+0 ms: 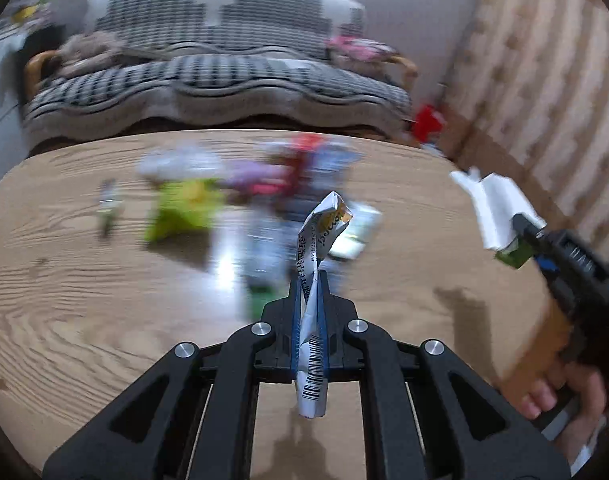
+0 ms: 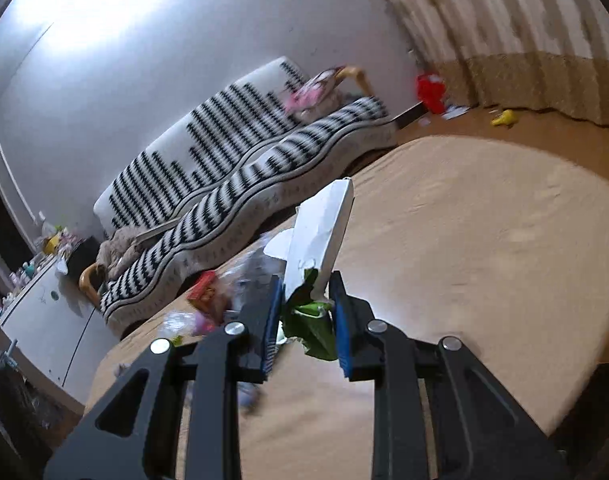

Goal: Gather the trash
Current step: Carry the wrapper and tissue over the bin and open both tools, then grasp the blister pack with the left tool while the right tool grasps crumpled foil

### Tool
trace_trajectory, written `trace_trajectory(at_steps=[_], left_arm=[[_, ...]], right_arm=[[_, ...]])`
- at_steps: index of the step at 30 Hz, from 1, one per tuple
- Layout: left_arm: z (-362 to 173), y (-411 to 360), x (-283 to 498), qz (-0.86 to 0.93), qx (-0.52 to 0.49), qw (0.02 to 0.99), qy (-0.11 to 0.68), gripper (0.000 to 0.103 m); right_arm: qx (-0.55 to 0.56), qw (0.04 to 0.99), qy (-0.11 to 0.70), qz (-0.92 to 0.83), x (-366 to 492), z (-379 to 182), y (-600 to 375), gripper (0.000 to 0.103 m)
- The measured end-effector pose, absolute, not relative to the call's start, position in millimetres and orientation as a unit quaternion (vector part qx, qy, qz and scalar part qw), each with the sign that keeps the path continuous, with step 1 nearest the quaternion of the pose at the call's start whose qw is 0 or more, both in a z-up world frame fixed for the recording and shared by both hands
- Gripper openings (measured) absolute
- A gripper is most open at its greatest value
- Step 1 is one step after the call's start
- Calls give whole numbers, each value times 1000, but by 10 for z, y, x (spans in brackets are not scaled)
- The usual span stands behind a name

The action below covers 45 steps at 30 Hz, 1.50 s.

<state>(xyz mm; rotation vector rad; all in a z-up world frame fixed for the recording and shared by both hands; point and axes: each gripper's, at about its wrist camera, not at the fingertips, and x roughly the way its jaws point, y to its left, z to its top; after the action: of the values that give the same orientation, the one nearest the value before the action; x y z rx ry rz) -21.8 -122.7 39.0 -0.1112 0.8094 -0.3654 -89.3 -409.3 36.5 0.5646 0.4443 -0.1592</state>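
Left gripper (image 1: 309, 280) clamping twisted wrapper (image 1: 318, 256), right gripper (image 2: 306, 300) pinching white-green carton (image 2: 320, 236), both above table (image 1: 64, 280).

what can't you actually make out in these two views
- Pile of wrappers on the table, left wrist view: motion blur, no labels readable.
- Twisted wrapper in the left gripper: print only partly legible.
- No trash bin appears in either view.
- Small items on the cabinet, right wrist view: too small.
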Motion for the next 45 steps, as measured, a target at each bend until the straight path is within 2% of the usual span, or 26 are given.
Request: trace_trajectory(at_steps=[6,10,13,20,32,33,34,35,36,38,41,45], left_arm=[[300,-2632,-910,-325,-24,838,437,7],[-168,-3542,-1457,-404,9,764,504,7],[-476,-3943,-1709,-423,36,729,537,7],[-770,-4295,-1947,-416,99,715,554,6],[-952,-4447,-1904,-412,105,698,577,7],[-1002,-4449,-1892,-410,109,694,582,8],[-1041,-4462,-1891,-406,115,689,589,22],[-1092,-4472,-1882,-402,120,683,597,41],[-1098,-4416,-1845,-399,118,686,597,94],[-1014,-4319,-1812,-394,103,715,567,97],[-852,-4180,-1713,-386,102,728,557,97],[-413,-3697,-1431,-333,75,792,506,97]], right_arm=[[289,919,194,-185,-2209,337,-5146,25],[299,894,245,-228,-2916,1,-5613,25],[314,871,276,-259,-3302,-324,-5822,25],[342,842,321,-268,-3644,-824,-5912,25],[365,829,341,-252,-3429,-911,-5860,25],[374,824,345,-248,-3419,-907,-5864,29],[384,820,348,-244,-3411,-919,-5878,33],[399,812,350,-241,-3413,-946,-5899,47],[404,810,348,-243,-3425,-954,-5920,73],[404,811,337,-256,-3458,-916,-5932,91],[400,809,331,-276,-3448,-873,-5936,96],[334,821,327,-328,-3259,-754,-5809,96]])
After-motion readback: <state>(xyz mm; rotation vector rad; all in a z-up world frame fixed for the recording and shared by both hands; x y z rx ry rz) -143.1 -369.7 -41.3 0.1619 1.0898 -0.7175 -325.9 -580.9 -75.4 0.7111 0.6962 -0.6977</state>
